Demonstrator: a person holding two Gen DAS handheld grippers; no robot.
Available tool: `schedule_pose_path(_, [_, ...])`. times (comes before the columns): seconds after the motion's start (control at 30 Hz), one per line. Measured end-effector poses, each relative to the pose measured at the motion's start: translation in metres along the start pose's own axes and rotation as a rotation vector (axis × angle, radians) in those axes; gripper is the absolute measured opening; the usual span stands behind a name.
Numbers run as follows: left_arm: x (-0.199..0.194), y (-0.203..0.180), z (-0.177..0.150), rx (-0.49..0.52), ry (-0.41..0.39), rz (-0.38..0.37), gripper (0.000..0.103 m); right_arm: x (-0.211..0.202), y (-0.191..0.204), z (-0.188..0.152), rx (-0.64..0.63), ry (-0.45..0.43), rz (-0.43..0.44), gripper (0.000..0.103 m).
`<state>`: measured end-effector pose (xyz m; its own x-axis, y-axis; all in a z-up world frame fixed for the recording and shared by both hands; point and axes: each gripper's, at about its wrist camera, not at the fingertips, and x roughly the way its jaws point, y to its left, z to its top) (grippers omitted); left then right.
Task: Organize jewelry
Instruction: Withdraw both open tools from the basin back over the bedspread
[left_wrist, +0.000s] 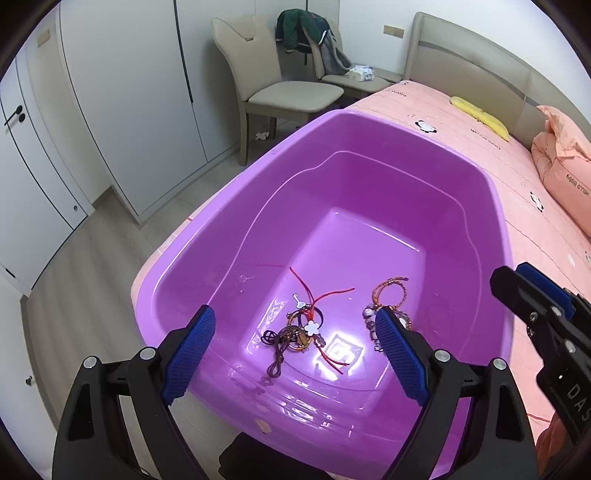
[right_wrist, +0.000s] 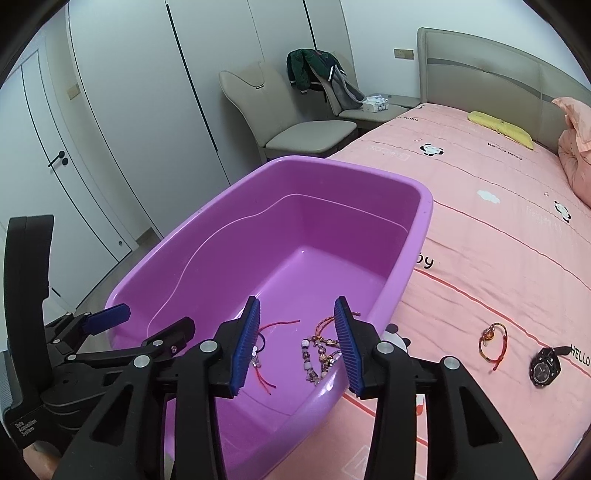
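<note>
A purple plastic tub (left_wrist: 221, 206) stands on the edge of a pink bed. On its floor lies a tangle of red cord, dark cord and a white flower charm (left_wrist: 306, 326). Beaded bracelets (left_wrist: 388, 295) lie beside it to the right. My left gripper (left_wrist: 293, 314) hangs above the tangle, open wide and holding nothing. My right gripper (right_wrist: 297, 301) is open above the beaded bracelets (right_wrist: 319, 350), with nothing between its pads. Outside the tub, a red-and-amber bracelet (right_wrist: 493, 339) and a black watch (right_wrist: 545, 365) rest on the bed sheet.
The pink bed sheet (right_wrist: 480, 240) stretches to the right, with a yellow cushion (right_wrist: 498, 125) and pink bedding (right_wrist: 576, 158) near the headboard. Two beige chairs (right_wrist: 295, 136) stand behind the tub, one draped with clothes. White wardrobe doors (left_wrist: 129, 110) and wood floor are on the left.
</note>
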<state>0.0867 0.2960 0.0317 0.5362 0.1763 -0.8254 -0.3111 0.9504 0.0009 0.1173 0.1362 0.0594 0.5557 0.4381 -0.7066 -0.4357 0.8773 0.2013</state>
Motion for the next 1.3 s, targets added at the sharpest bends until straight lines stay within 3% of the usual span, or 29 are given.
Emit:
schedule_pose_path(0.53, [-0.040,-0.040,-0.012,0.066,-0.050,-0.051,0.087,-0.058,-0.035,-0.031,0.073,-0.070,-0.008,0.045])
schedule_pose_path(0.77, [-0.055,-0.069,-0.027,0.120,-0.062,-0.096,0.093,-0.089,-0.064,-0.060,0.141,-0.090,-0.040,0.051])
schedule_pose_path(1.07, [-0.070,-0.118,-0.055,0.186,-0.086,-0.181,0.096,-0.124,-0.120,-0.118,0.248,-0.104,-0.140,0.056])
schedule_pose_path(1.3, [-0.070,-0.165,-0.078,0.257,-0.084,-0.249,0.097,-0.147,-0.179,-0.161,0.358,-0.126,-0.232,0.067])
